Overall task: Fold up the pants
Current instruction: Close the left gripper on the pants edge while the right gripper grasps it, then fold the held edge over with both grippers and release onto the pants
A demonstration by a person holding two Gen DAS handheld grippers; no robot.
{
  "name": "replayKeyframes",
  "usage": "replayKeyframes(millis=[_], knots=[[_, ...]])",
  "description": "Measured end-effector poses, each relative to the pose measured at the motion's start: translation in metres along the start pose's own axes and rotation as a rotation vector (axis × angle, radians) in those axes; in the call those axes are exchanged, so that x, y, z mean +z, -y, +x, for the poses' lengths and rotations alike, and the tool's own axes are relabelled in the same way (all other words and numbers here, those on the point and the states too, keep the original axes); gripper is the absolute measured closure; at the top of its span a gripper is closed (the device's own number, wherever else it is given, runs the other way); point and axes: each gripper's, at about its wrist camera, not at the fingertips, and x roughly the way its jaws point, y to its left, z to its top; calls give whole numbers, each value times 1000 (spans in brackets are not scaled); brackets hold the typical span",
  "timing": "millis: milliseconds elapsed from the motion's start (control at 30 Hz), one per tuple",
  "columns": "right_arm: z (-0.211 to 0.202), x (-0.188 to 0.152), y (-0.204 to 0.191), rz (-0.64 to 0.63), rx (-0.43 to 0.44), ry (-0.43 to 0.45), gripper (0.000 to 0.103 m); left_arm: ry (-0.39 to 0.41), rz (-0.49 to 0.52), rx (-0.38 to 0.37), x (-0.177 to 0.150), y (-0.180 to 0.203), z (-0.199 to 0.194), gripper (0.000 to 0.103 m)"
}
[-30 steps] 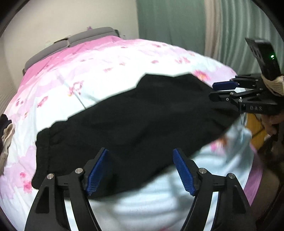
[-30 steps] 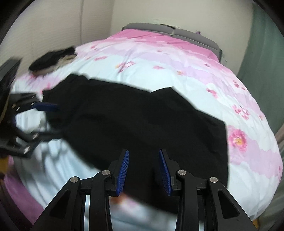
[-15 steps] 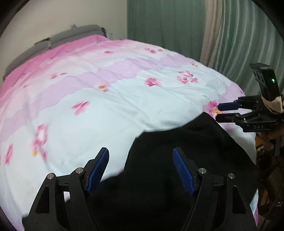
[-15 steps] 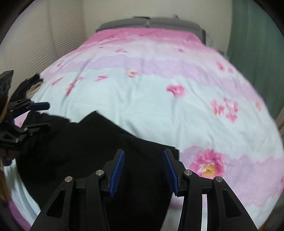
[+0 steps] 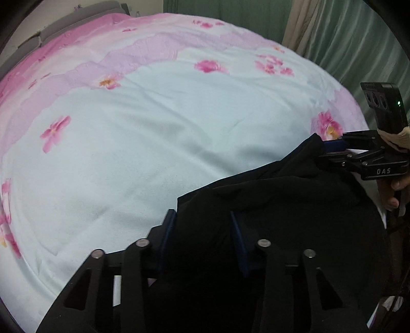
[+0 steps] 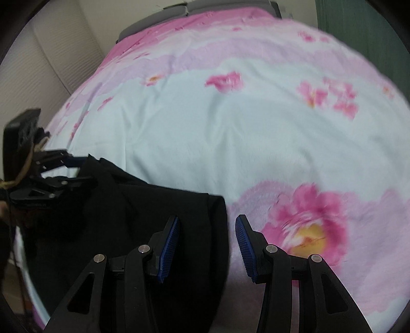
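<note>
Bedroom setting: a bed with a pink and pale-blue flowered quilt fills both wrist views, green curtains behind it on one side and a grey headboard at the far end.

Black pants lie bunched on the near edge of the bed, on the pale-blue part of the quilt, close to a large pink flower print. In the right wrist view the pants end in a straight edge that runs down between my right fingers.

My left tongs are closing, with black cloth heaped between the blue pads; the cloth fills the gap, but the dark fabric hides whether the pads already press on it, so I cannot tell if the grip is made. Seen from the right wrist, the left tongs sit at the far corner of the pants, cloth bunched around the tips.

My right tongs stand partly open. Their left pad is over the pants' edge; their right pad is over bare quilt. No clamping shows there. From the left wrist view the right tongs touch the pants' raised far corner, with my hand on the handle.
</note>
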Motion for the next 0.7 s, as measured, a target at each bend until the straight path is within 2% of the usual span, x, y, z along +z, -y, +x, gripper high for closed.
replayKeyframes(millis=[33,67,100,200,333,400,567,667,700], knots=[[3,-1,2,13,19,-10,61,-3,3,1,1,0,1,79],[7,-2,5,27,49,-13,79,-5,3,4,2,-1,2,83],[8,-3,6,31,78,-13,93,-6,-2,8,4,-2,2,87],[3,-3,8,46,107,26,96,10,-12,29,14,-5,1,90],[-18,5,8,34,91,114,99,68,-40,54,29,-6,-5,90],[-30,9,9,32,83,160,99,59,-33,53,31,-5,-1,90],[-3,9,15,9,10,99,99,45,-14,71,26,1,11,88],[2,3,16,-3,-8,98,98,55,-23,72,25,4,0,80],[0,2,14,-11,-19,102,91,62,-18,74,24,6,-7,70]])
